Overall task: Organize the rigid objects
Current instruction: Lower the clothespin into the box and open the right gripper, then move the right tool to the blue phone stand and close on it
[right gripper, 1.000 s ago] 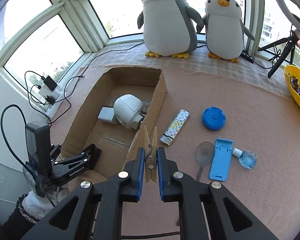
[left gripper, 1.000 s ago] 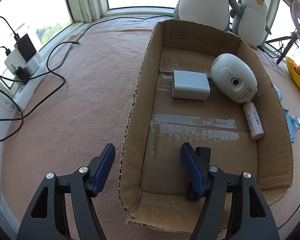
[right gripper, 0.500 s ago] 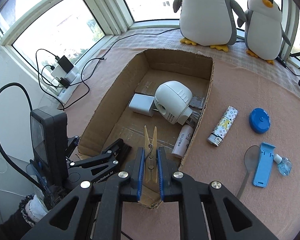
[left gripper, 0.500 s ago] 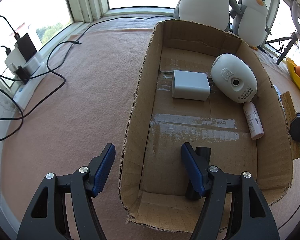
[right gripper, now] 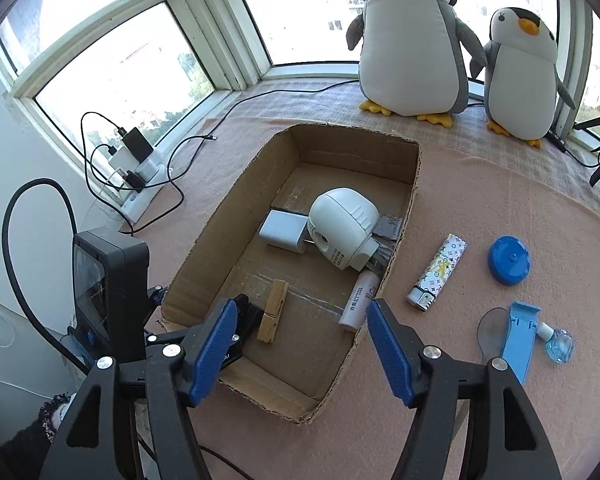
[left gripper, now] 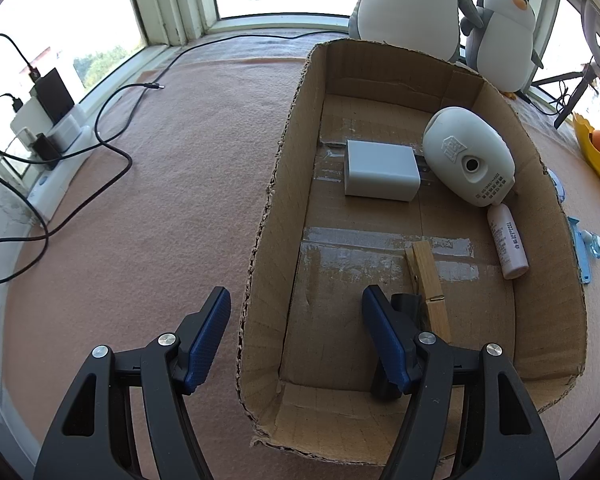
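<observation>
Now the cardboard box (right gripper: 220, 216) sits on the pink cloth (right gripper: 480, 208) below two plush penguins (right gripper: 412, 40); the left gripper (left gripper: 296, 332) straddles its near-left wall, jaws wide and holding nothing; the right gripper (right gripper: 300, 344) hovers above the box's near end, also spread and empty; inside lie a white domed device (right gripper: 342, 226), a grey adapter (right gripper: 282, 232), a small tube (right gripper: 358, 300) and the wooden clothespin (right gripper: 273, 312), flat on the floor beside the left gripper's inner finger (left gripper: 384, 336).

Black gripper (right gripper: 300, 344) frames, blue pads (silver screws).
</observation>
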Motion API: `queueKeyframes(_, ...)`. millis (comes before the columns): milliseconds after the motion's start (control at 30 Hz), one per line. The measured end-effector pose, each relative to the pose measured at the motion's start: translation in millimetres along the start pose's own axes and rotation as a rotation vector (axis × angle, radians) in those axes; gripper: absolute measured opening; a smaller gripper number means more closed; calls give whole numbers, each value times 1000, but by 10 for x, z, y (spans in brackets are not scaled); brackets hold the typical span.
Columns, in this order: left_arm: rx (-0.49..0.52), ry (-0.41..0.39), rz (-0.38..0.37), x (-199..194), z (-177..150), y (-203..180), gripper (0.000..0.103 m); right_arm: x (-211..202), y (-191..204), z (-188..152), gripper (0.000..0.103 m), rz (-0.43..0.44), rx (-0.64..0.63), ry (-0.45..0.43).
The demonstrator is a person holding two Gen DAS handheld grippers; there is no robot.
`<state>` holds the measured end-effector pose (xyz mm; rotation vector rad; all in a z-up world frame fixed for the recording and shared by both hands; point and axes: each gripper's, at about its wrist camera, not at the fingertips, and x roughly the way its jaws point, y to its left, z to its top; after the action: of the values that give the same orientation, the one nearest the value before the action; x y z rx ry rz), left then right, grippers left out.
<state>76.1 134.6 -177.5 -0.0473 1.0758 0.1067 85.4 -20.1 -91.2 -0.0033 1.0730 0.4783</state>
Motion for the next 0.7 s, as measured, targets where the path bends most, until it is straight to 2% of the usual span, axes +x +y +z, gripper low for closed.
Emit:
queueKeyframes(300, -1, 0, 0, 1, 1, 0, 70, -244, -288, -73, 64, -19, 33, -38)
queueKeyframes(467, -1, 0, 1, 1, 1, -1, 70, -415, -642, -183, 64, -102, 57, -62)
queueKeyframes(700, 2, -1, 5, 4, 7, -4, 70, -606, -1202, -349, 64, -143, 171, -61)
